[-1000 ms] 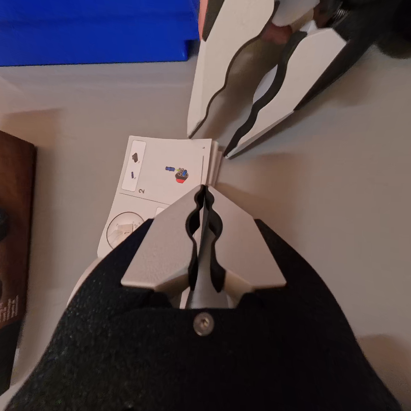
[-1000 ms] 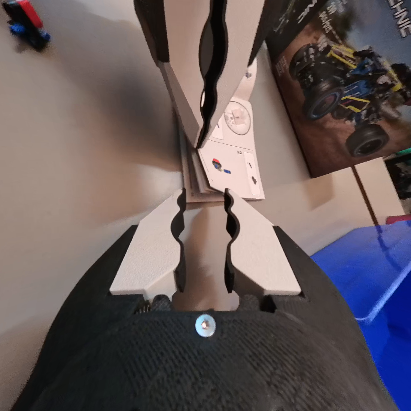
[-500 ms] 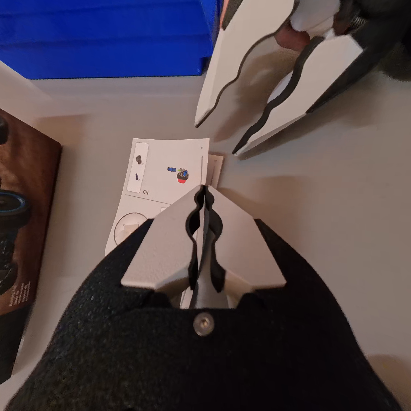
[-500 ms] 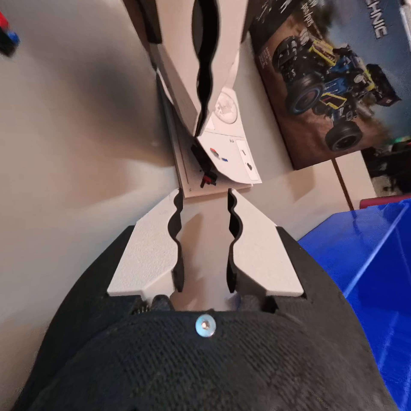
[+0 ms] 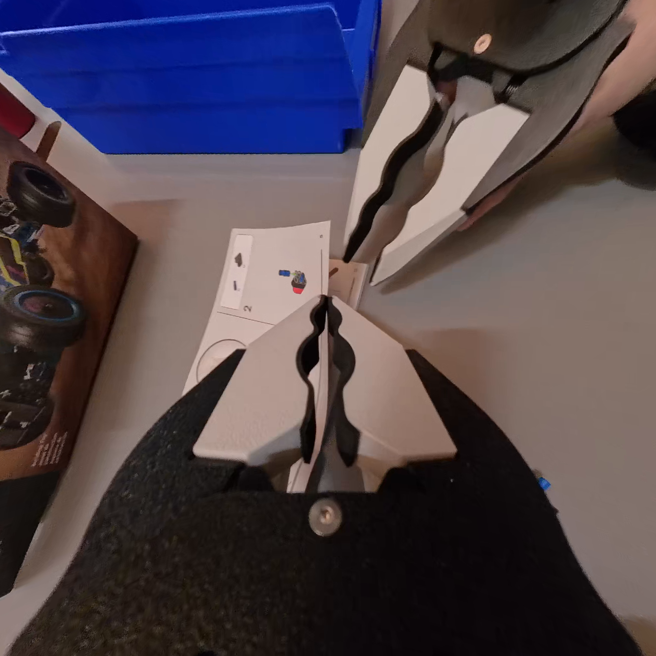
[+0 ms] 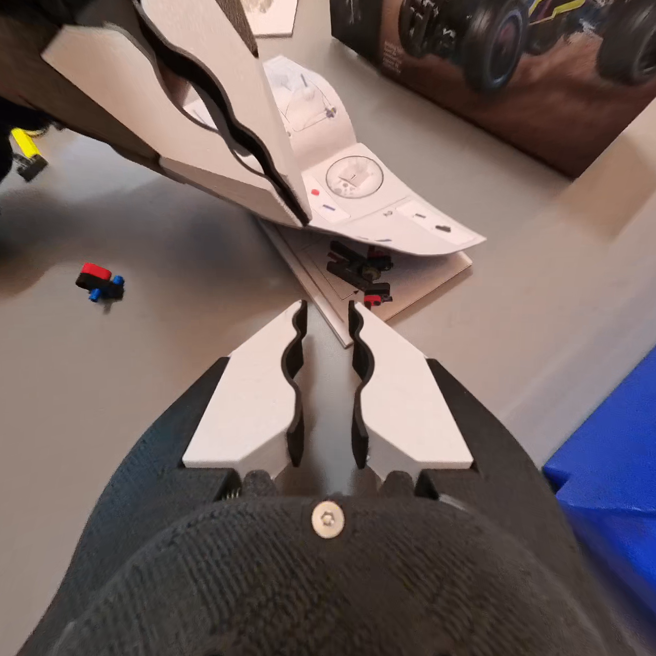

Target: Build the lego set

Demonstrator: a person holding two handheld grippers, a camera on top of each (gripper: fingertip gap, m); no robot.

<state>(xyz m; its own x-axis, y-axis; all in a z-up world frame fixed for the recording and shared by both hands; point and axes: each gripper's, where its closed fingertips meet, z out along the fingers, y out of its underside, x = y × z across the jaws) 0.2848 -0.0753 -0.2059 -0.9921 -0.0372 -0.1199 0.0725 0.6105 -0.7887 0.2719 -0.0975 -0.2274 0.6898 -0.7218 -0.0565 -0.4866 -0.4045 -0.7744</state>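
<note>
The white instruction booklet (image 6: 419,280) lies on the grey table. My left gripper (image 5: 323,300) is shut on one of its pages (image 5: 277,269) and holds that page curled up off the pages below; it also shows in the right wrist view (image 6: 301,222). My right gripper (image 6: 326,305) is open and empty, its tips just at the booklet's near edge, and it also shows in the left wrist view (image 5: 359,269). A small red, black and blue lego assembly (image 6: 99,282) sits on the table to the left of the right gripper.
The lego set box (image 5: 53,319) lies left of the booklet, also in the right wrist view (image 6: 514,71). A blue bin (image 5: 198,78) stands behind the booklet and shows at the right edge of the right wrist view (image 6: 610,479). A yellow and black piece (image 6: 26,149) lies far left.
My left gripper has lifted the held page higher, baring the printed page beneath. My right gripper has stayed open and swung round at the booklet's edge.
</note>
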